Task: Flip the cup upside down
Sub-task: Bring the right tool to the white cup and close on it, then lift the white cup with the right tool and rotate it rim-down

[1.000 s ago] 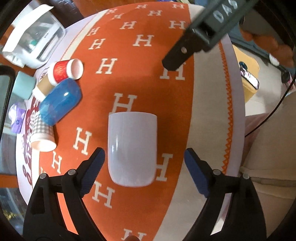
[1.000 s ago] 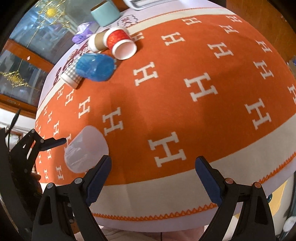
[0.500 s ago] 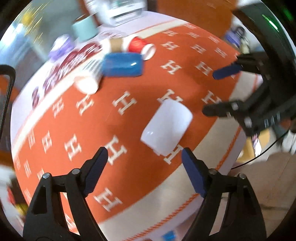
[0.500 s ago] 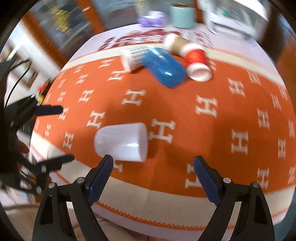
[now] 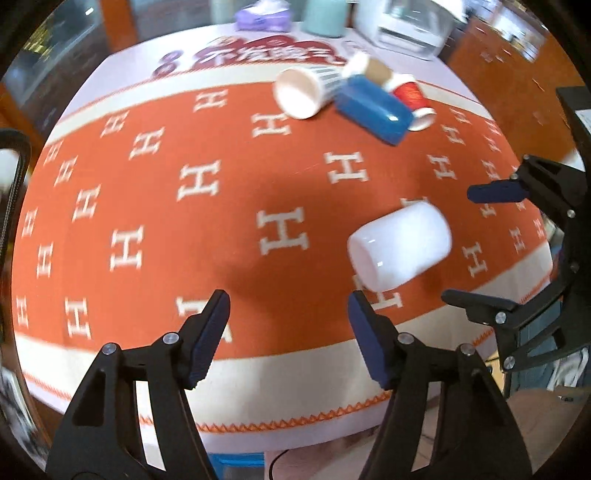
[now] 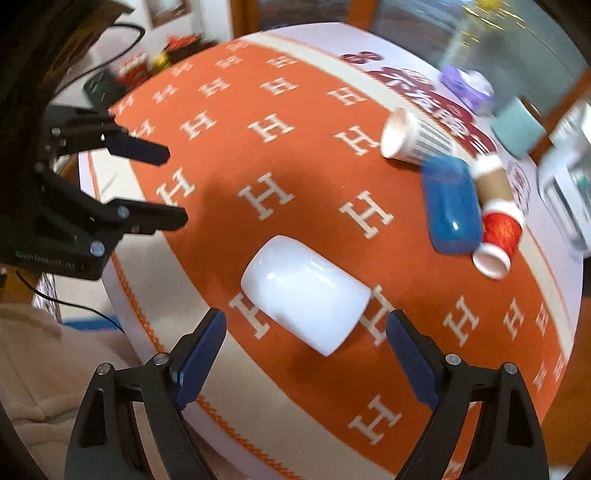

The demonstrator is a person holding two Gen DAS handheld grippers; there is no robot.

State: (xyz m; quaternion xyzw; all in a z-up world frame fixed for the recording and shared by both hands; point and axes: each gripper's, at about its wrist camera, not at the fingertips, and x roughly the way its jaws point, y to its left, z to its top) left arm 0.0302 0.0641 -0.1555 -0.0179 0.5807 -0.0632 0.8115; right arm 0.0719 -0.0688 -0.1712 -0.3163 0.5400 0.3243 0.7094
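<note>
A plain white cup (image 5: 400, 245) lies on its side on the orange H-patterned cloth (image 5: 221, 206), near the table's front edge. In the right wrist view the cup (image 6: 304, 293) lies just beyond and between my open right gripper's (image 6: 306, 345) fingers, not touching them. My left gripper (image 5: 290, 334) is open and empty, with the cup ahead and to its right. Each gripper shows in the other's view: the right one (image 5: 491, 243) beside the cup, the left one (image 6: 173, 184) at the far left.
A pile of cups lies at the cloth's far edge: a striped paper cup (image 5: 301, 90), a blue cup (image 5: 373, 109), a red cup (image 5: 412, 98) and a brown one (image 6: 493, 182). Behind them stand a teal cup (image 6: 519, 129), a purple item (image 5: 264, 18) and a white box (image 5: 410, 22).
Both grippers have swung around the table, so both views have turned. The white cup lies in the same spot. The right gripper now has the cup centred in front of it.
</note>
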